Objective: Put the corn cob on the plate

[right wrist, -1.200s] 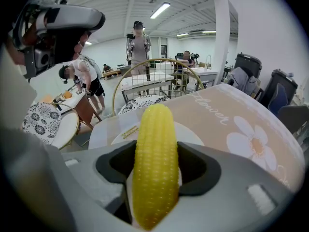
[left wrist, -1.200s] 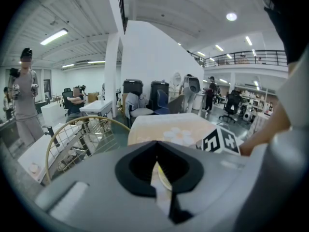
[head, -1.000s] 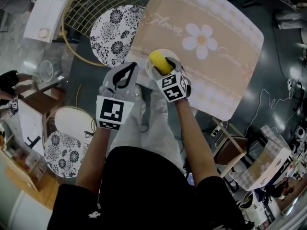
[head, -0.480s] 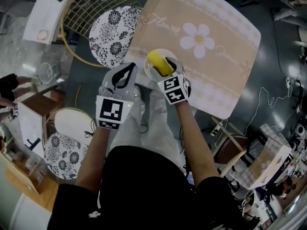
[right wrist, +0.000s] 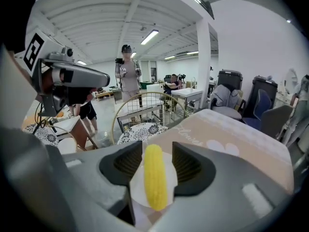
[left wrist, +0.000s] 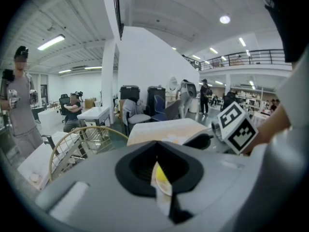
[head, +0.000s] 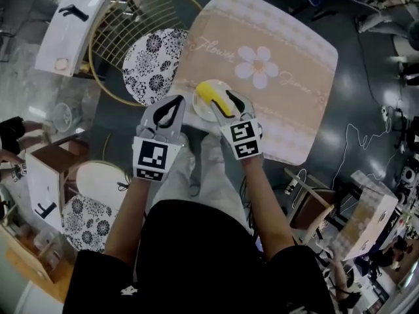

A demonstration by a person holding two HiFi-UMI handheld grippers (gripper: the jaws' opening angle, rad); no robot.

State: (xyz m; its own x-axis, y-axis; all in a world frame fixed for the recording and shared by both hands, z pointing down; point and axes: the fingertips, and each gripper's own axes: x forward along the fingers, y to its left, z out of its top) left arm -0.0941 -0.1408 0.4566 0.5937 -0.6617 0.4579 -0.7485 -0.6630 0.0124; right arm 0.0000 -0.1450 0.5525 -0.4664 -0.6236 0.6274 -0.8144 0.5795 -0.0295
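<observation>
— Table surface at inspection: what did it carry?

— The table was covered by a beige cloth with a daisy print. One white plate stood near the edge closest to the person. The corn cob lay flat on that plate and touched neither gripper.

— State of the right gripper?

— The right gripper hung above the near side of the plate. Its jaws had just been closing part-way but stood apart, released. Its own view looked down between them at the cob on the plate, with a gap on both sides and no pad contact.

— And the left gripper?

— The left gripper hung just left of the plate, jaws clenched together on nothing.

— Task status?

— Judged complete: cob on plate, nothing held.

— Handling notes, should the cob need re-seating?

— The cob was judged stiff and fairly light, unlikely to crush under moderate jaw pressure. The kernel rows should give some grip. The round body would probably roll on the smooth plate if nudged from one side. Recommended hold: across the middle, jaws square to the long axis, pads on opposite flanks. Avoid the tapered ends, where a grip would likely slip off. The plate looked light and might slide on the cloth if pushed.
</observation>
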